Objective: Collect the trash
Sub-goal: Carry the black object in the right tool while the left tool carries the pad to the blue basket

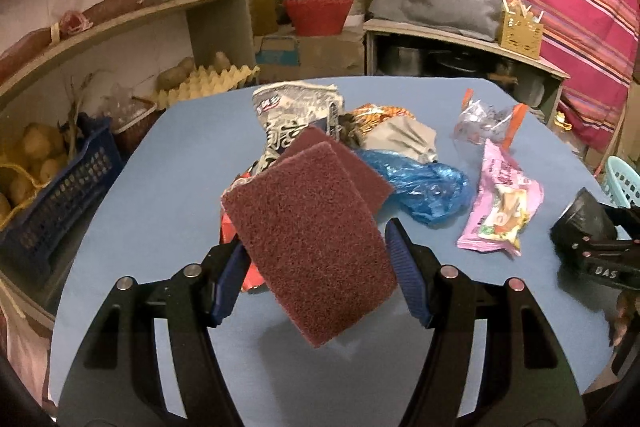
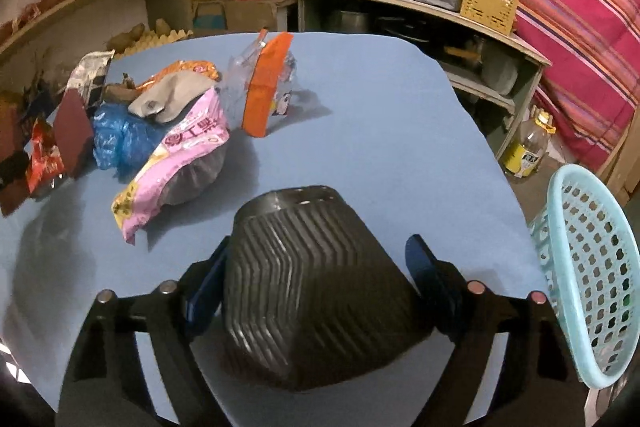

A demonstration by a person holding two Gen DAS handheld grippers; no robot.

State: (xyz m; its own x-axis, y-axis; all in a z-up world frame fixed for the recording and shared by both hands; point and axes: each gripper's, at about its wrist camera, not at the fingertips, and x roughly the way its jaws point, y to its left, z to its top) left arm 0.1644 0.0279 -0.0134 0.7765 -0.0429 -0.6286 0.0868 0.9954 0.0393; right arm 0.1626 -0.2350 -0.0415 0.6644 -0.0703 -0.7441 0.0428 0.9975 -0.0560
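Left wrist view shows your left gripper squeezing one dark red scrub pad by its edges, lifted off the blue table; a second pad peeks out behind it at 1 o'clock; one blue plastic bag lies at 2 o'clock; one pink wrapper lies at 3 o'clock. Right wrist view has your right gripper around one black ribbed cup; its left pad touches, its right pad stands just off, so the jaws are wide; one light blue basket waits at 3 o'clock.
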